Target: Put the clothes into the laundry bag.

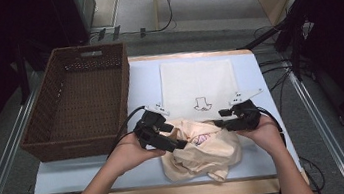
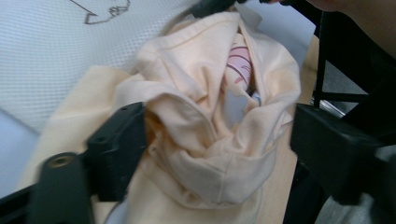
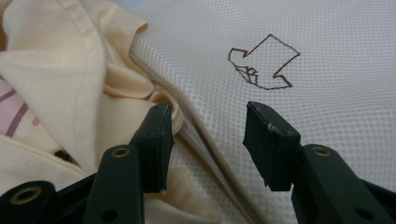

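A crumpled pale peach garment (image 1: pixel 202 153) with a pink print lies at the table's front middle. Behind it a white mesh bag (image 1: pixel 198 81) lies flat, with a drawn arrow (image 1: pixel 201 104) near its front edge. My left gripper (image 1: pixel 178 144) reaches into the garment from the left. In the left gripper view it (image 2: pixel 219 154) stands open, its jaws wide apart on either side of a bunched fold of the garment (image 2: pixel 201 116). My right gripper (image 3: pixel 208 140) is open over the mesh bag's (image 3: pixel 303 37) hemmed edge, with the garment (image 3: pixel 56 70) on its left. In the high view the right gripper (image 1: pixel 221 123) is at the garment's right.
A large dark wicker basket (image 1: pixel 84 138) stands on the left of the light blue table (image 1: pixel 142 80). The table's wooden front edge (image 1: pixel 172 192) runs just below the garment. Cables and dark stands lie on the floor to the right and behind.
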